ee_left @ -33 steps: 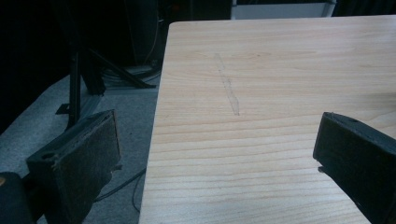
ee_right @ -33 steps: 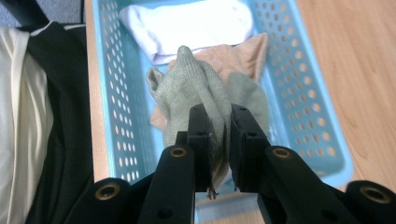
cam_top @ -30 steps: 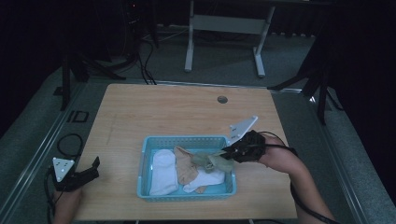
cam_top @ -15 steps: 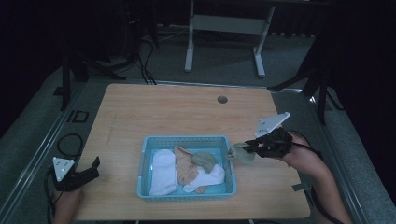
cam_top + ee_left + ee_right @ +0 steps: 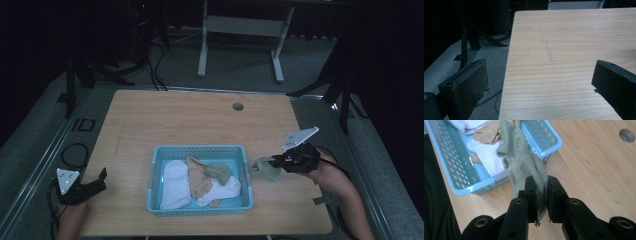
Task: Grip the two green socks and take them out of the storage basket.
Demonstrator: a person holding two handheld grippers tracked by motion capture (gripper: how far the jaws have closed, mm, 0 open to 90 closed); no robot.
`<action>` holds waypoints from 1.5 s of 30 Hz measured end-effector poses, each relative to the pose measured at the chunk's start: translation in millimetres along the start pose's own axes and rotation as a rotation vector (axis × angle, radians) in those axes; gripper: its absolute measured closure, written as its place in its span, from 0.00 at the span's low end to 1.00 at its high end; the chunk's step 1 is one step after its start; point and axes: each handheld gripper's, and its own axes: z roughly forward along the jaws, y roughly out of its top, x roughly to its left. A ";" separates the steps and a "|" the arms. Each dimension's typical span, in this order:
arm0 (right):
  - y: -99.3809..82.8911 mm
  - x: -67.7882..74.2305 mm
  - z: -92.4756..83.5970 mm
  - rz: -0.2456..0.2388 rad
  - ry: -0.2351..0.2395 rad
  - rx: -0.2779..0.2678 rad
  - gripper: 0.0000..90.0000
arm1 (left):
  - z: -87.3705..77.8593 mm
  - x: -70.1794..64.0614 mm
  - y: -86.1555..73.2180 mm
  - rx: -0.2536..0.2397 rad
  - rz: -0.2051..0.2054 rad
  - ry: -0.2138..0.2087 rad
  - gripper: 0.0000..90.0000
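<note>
Green sock [image 5: 525, 167]: pinched at one end in the right gripper, hanging just off the basket's right wall, above the table
Right gripper [image 5: 541, 195]: jaws clenched on the sock, right of the basket
Basket [image 5: 200, 151]: blue, mid-table; holds a white sock [image 5: 175, 184], a tan sock [image 5: 199, 177], another green sock [image 5: 218, 171]
Left gripper [image 5: 541, 82]: released, jaws wide, at the table's [image 5: 190, 120] left edge

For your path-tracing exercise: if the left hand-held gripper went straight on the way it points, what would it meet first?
Probably nothing: ahead of the left hand-held gripper lies bare table, as far as its view shows.
</note>
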 end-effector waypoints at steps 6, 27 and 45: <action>-20.6 -4.0 11.3 0.048 0.007 0.010 0.88 | 0.0 0.1 0.1 0.002 0.001 -0.002 0.00; -84.4 -2.7 64.5 0.191 0.059 0.060 0.88 | 0.0 0.0 0.0 0.002 0.001 -0.001 0.00; -98.3 -5.4 80.2 0.240 0.040 0.113 0.68 | -0.1 -0.1 0.0 0.002 0.003 0.000 0.00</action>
